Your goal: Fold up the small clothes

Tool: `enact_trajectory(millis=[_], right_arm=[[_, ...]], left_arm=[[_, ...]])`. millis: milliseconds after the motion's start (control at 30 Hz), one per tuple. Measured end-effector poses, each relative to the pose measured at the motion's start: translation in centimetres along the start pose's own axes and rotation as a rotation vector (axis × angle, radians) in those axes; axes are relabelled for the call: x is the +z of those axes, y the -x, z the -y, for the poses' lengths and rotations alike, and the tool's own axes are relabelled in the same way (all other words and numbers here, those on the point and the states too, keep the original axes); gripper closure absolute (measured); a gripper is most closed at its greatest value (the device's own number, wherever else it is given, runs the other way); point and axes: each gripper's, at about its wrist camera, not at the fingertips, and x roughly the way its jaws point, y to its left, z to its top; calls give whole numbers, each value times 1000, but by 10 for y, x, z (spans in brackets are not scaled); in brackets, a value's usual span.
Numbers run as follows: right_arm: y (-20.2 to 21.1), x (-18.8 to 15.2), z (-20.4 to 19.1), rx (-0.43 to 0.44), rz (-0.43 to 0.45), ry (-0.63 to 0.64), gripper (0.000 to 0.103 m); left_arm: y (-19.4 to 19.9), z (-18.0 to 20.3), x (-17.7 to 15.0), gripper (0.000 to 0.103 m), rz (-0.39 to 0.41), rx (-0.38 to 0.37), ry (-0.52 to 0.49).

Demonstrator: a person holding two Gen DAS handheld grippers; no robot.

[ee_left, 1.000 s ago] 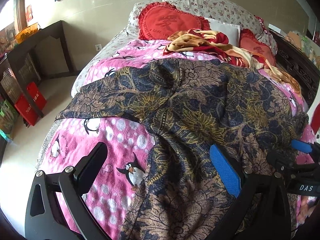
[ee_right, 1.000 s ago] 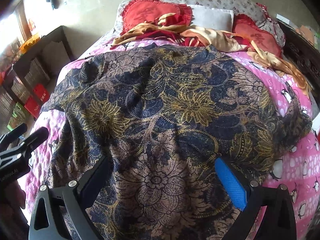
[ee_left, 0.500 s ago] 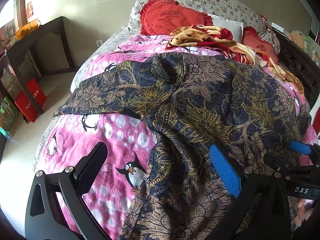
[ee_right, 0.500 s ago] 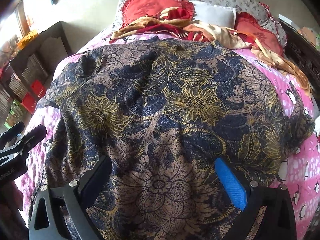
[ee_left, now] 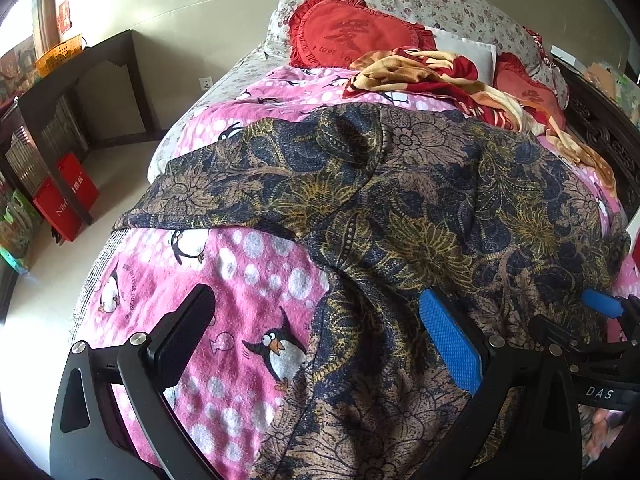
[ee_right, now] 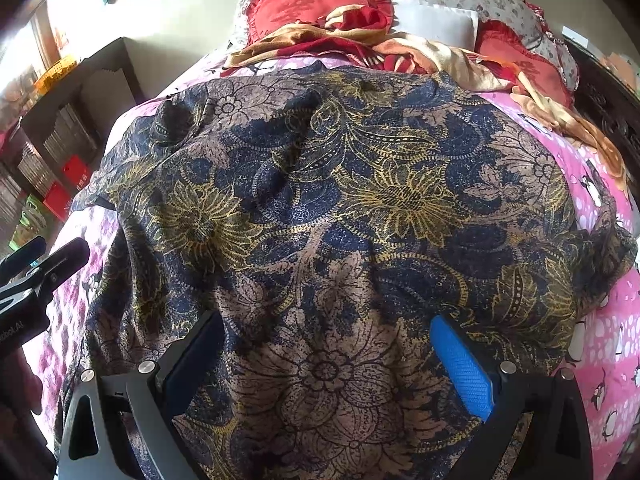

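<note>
Garment: dark navy floral-print garment (ee_left: 420, 208) spread flat over pink penguin blanket (ee_left: 240, 280) on the bed; it fills most of the right wrist view (ee_right: 340, 220).
Sleeve: one sleeve (ee_left: 208, 196) reaches toward 9 o'clock in the left wrist view, lying on the blanket.
Left claw: left claw (ee_left: 320, 332) spread wide, holding nothing; black finger over pink blanket at 7 o'clock, blue finger (ee_left: 448, 340) over the garment's near edge.
Right claw: right claw (ee_right: 324, 360) spread wide, holding nothing; both fingers above the garment's lower part.
Contact: cannot tell whether any finger touches the cloth.
Background, 12 o'clock: red heart pillow (ee_left: 352, 40) at the head of the bed, crumpled red-and-tan cloth (ee_left: 432, 76) just beyond the garment.
Background, 9 o'clock: dark shelf unit (ee_left: 80, 80), red bags (ee_left: 64, 204) on the floor.
</note>
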Motion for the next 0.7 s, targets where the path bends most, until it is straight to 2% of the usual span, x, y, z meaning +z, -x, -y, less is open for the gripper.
enact_trajectory(millis=[700], right_arm=[[-6, -2, 6, -7, -18, -38, 0]], left_arm=[[-3, -2, -1, 0, -12, 2, 9]])
